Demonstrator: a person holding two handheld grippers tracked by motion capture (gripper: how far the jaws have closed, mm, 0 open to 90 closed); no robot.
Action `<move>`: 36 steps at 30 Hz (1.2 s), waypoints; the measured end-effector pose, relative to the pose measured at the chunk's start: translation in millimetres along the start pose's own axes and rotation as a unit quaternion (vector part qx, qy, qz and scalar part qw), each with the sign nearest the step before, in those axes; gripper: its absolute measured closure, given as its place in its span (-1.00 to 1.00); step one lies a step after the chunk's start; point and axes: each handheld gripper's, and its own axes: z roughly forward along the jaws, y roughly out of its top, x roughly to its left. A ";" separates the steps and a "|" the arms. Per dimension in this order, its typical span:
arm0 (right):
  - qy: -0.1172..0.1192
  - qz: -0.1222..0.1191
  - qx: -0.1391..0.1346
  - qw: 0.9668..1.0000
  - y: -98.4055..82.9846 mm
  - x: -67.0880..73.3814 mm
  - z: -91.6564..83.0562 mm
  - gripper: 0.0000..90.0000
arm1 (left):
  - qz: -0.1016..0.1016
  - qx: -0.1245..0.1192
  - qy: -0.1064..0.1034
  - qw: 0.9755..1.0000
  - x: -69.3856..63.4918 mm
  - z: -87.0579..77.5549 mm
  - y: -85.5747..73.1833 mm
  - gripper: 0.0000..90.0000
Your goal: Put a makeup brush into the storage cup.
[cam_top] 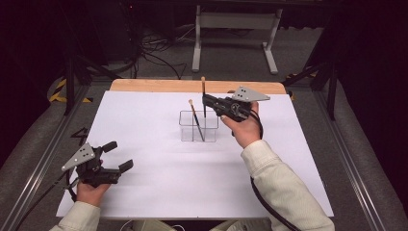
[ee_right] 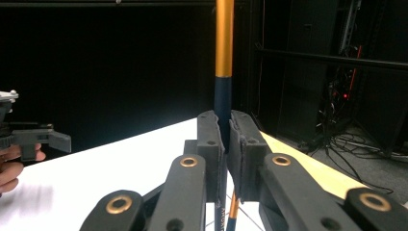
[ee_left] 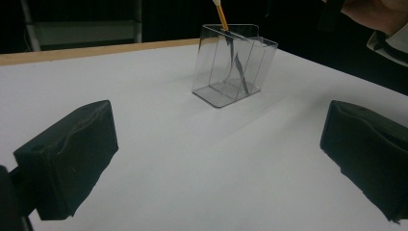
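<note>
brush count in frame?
2. One brush leans inside the clear holder. The other brush stands upright over the holder, clamped in the right gripper. The holder's walls hide no others that I can see.

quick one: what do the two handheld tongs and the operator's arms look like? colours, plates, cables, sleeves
Both tongs, left and right, have black bodies with chunky black jaw pads and black linkage arms pinned with brass-coloured rivets. Each carries a grey three-cornered plate with small holes on top. A black cable trails from the right one along the forearm. The person wears cream long sleeves.
</note>
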 end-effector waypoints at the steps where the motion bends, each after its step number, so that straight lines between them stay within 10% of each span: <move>1: 0.000 0.000 0.000 1.000 0.0 0.0 0.0 0.87 | 0.000 0.000 -0.001 1.000 0.2 0.0 0.0 -1.00; 36: 0.005 0.051 0.016 0.999 -48.0 -6.7 22.7 0.86 | -0.002 0.000 -0.001 1.000 0.1 0.5 -0.3 -1.00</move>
